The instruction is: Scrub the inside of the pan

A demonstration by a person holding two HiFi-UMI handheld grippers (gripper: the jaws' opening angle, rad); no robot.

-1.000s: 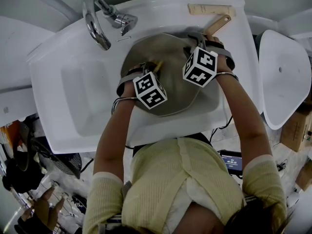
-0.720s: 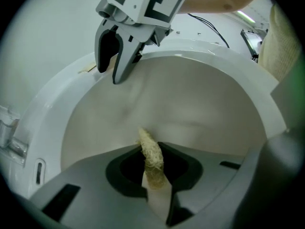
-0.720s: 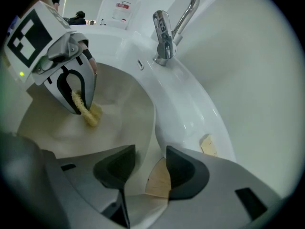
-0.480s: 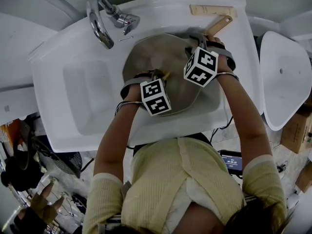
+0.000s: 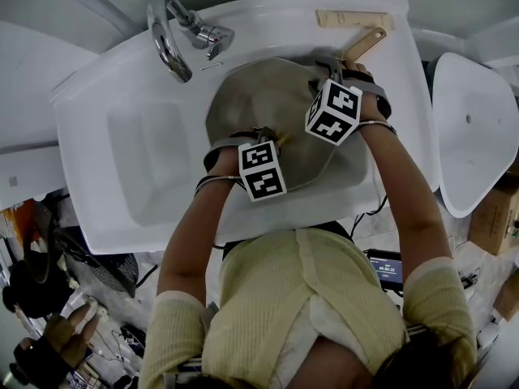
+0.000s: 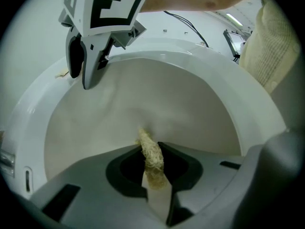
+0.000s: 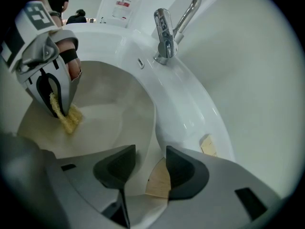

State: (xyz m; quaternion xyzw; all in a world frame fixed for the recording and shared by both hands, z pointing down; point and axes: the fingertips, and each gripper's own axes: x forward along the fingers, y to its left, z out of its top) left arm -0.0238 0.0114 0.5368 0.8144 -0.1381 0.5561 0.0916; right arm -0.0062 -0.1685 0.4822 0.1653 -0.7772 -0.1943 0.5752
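Note:
A round pan (image 5: 272,104) with a dull beige inside lies in the right basin of the white sink (image 5: 130,96); its wooden handle (image 5: 362,43) points to the back right. My left gripper (image 5: 268,138) is over the pan's near side, shut on a yellowish fibrous scrub pad (image 6: 151,155) whose tip rests on the pan's inside (image 6: 157,99). The pad (image 7: 68,118) also shows under the left gripper (image 7: 53,101) in the right gripper view. My right gripper (image 7: 145,175) is shut on the wooden handle (image 7: 159,181) at the pan's rim (image 7: 150,123).
A chrome faucet (image 5: 169,32) stands at the sink's back left. A small wooden block (image 5: 353,18) lies on the back rim. The left basin (image 5: 150,160) holds nothing. Another white basin (image 5: 469,128) and a cardboard box (image 5: 495,217) are at the right.
My left gripper has slid with the scrub pad across the pan's inside, toward the person and slightly right. The right gripper has stayed on the handle.

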